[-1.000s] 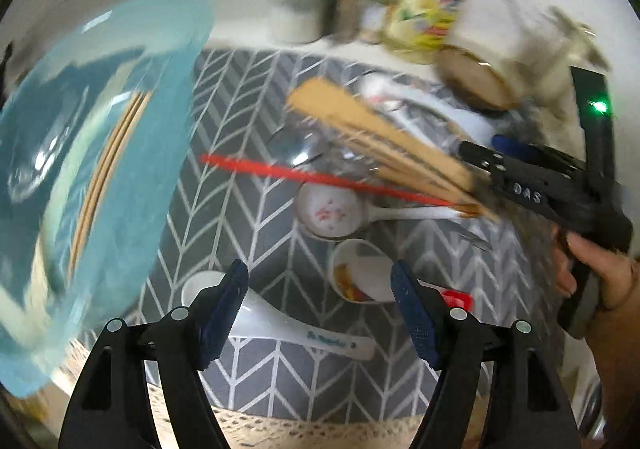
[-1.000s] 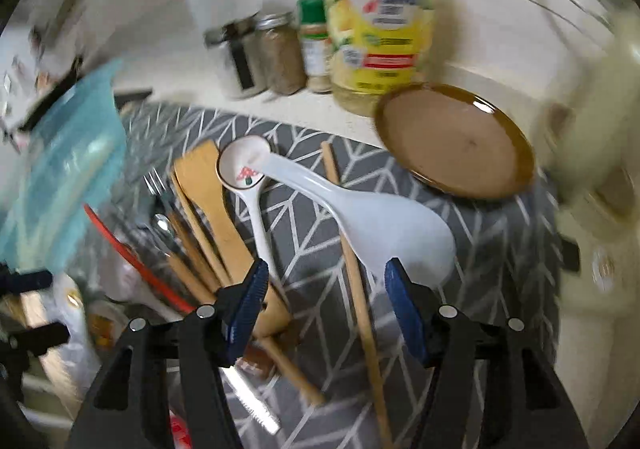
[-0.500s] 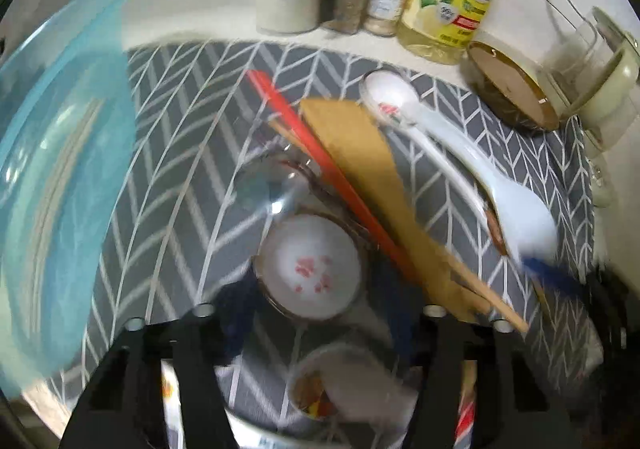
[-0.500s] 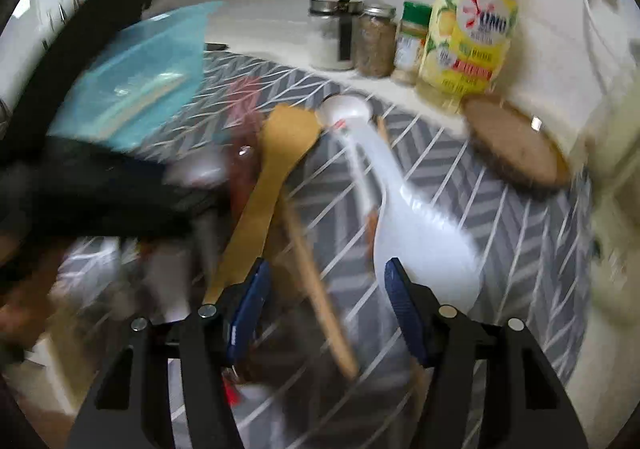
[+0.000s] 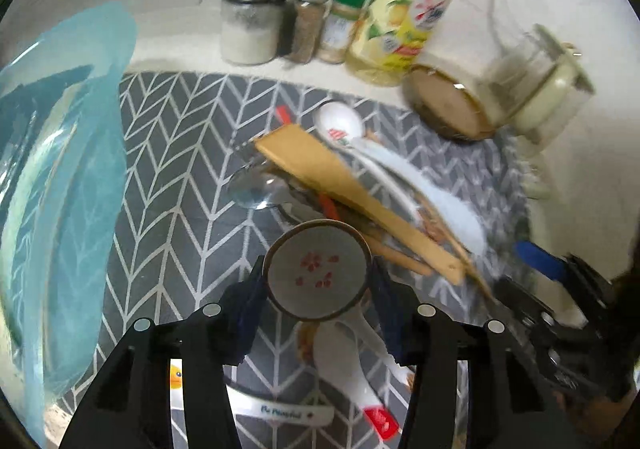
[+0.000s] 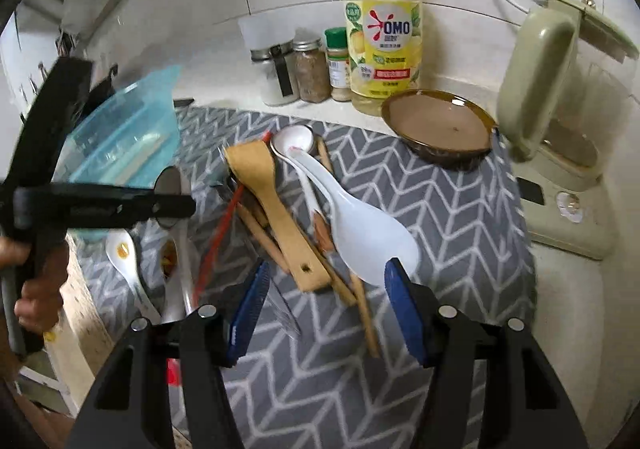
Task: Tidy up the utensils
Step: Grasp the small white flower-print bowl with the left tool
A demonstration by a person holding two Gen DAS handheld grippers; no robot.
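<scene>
Cluttering the worktop's chevron mat (image 6: 420, 209), utensils are waiting; left claw (image 5: 318, 281) is gripping the soup spoon (image 5: 316, 269), right claw (image 6: 324, 309) hanging open. Lifting straight should avoid snagging neighbours.

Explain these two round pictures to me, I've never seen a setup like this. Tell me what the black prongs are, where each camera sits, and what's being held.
No robot here: a person holds a two-finger tool in each hand, with a fisheye camera on each looking along its fingers. In the left view, the left tool closes around a white ceramic spoon with red marks. In the right view, the right tool is open and empty above the grey patterned mat, where a wooden spatula, a white rice paddle and other utensils lie.
</scene>
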